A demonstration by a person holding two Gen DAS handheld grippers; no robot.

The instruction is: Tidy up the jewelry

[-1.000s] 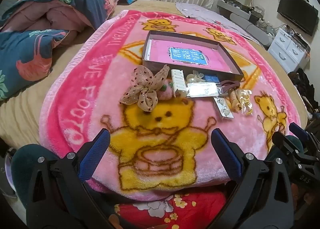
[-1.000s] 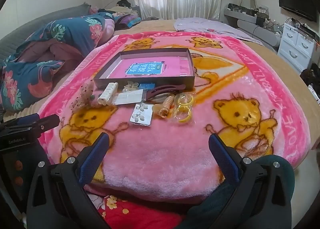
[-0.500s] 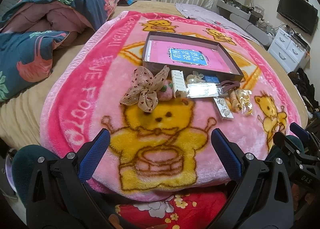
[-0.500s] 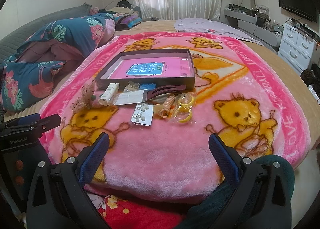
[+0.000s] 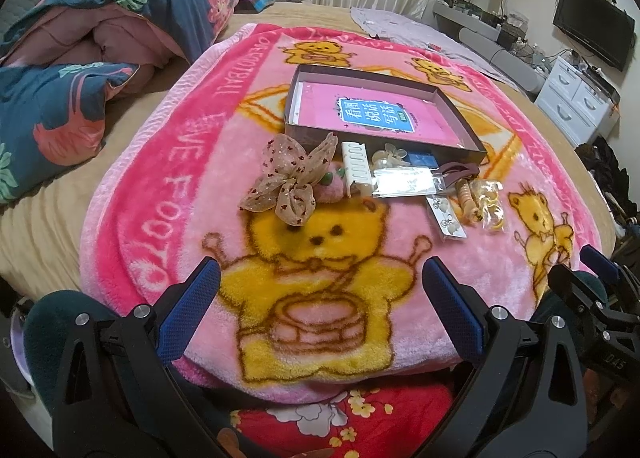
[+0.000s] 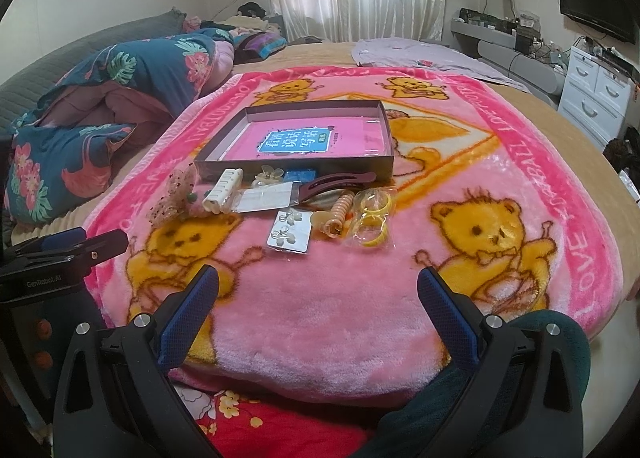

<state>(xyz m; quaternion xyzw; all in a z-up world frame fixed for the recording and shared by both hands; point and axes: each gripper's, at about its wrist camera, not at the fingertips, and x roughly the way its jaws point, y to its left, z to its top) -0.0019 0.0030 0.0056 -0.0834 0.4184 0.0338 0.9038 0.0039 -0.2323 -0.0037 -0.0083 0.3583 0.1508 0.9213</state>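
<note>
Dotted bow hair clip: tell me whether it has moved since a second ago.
No. The dotted bow hair clip lies where it did, just left of the white comb clip, in front of the box.

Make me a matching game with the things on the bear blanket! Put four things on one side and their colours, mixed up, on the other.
Things:
1. bow
2. comb
3. rings
4. box

Colours:
A. yellow
B. dark purple outside
C. beige with red dots
D. white

Pairs: 1-C, 2-D, 3-A, 4-B
</note>
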